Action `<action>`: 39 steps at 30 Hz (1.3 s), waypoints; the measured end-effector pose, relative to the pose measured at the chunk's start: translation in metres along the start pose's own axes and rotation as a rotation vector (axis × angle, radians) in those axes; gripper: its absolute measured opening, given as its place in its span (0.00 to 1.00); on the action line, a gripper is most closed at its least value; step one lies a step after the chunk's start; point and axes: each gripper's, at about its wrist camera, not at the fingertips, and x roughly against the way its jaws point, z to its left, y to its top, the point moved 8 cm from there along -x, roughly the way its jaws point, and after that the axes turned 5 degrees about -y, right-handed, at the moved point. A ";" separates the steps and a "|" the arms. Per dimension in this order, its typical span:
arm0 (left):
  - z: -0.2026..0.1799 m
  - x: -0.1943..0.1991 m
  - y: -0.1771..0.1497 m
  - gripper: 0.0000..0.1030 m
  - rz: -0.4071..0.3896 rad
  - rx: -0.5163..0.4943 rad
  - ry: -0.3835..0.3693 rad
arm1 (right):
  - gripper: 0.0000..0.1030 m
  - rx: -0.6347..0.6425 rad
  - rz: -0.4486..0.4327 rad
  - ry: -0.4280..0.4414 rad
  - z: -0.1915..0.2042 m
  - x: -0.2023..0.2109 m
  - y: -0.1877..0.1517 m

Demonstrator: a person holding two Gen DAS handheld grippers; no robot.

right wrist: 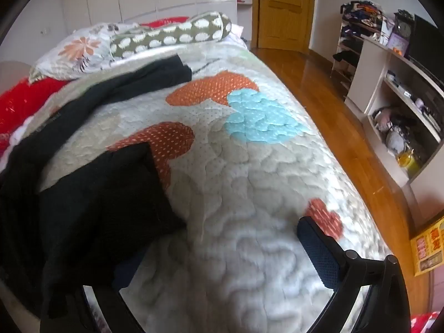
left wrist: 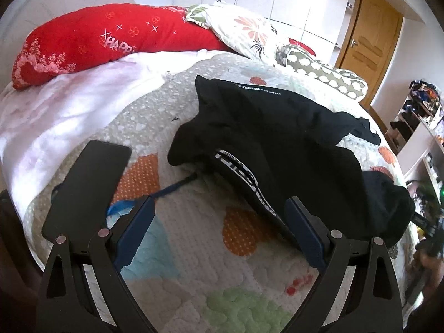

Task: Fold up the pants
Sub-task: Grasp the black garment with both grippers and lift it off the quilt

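Note:
Black pants [left wrist: 277,133] lie crumpled on the patchwork quilt [left wrist: 194,272], a white-lettered waistband stripe [left wrist: 244,174] showing. A blue cord [left wrist: 172,188] trails out from under them. My left gripper [left wrist: 220,208] hangs open over bare quilt, its right fingertip at the pants' near edge. In the right wrist view the pants [right wrist: 97,208] fill the left side, one leg stretching away toward the pillows. My right gripper [right wrist: 222,255] is open. Its right finger [right wrist: 316,247] is over bare quilt [right wrist: 249,166], and black cloth covers most of its left finger.
A red pillow [left wrist: 97,38], a floral pillow [left wrist: 249,30] and a spotted bolster [right wrist: 172,36] lie at the head of the bed. A black flat slab [left wrist: 91,183] sits beside the left gripper. The bed's edge drops to a wooden floor [right wrist: 333,111] with cluttered shelves [right wrist: 402,97] beyond.

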 end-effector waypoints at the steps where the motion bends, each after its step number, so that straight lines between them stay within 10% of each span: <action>1: 0.000 -0.002 -0.002 0.92 0.004 0.011 -0.008 | 0.98 -0.013 -0.014 0.022 -0.001 0.008 -0.003; 15: -0.012 -0.023 0.002 0.92 0.019 0.165 -0.147 | 0.97 -0.009 0.013 0.439 0.047 0.053 -0.024; 21: -0.012 -0.035 0.020 0.92 0.017 0.202 -0.158 | 0.75 -0.091 0.042 0.483 0.058 0.019 -0.013; 25: -0.002 -0.048 0.029 0.91 0.025 0.255 -0.144 | 0.31 -0.123 0.035 0.526 0.070 0.008 -0.002; 26: 0.001 -0.053 0.029 0.87 0.035 0.259 -0.141 | 0.27 -0.129 0.030 0.525 0.070 0.007 0.000; 28: 0.001 -0.063 0.024 0.36 0.074 0.257 -0.137 | 0.12 -0.133 0.019 0.531 0.070 0.009 0.001; 30: 0.000 -0.068 0.017 0.12 0.113 0.260 -0.145 | 0.07 -0.115 -0.013 0.515 0.067 0.017 0.002; 39: -0.024 -0.010 0.008 0.07 0.017 0.177 -0.186 | 0.04 -0.128 -0.164 0.422 0.011 0.074 0.009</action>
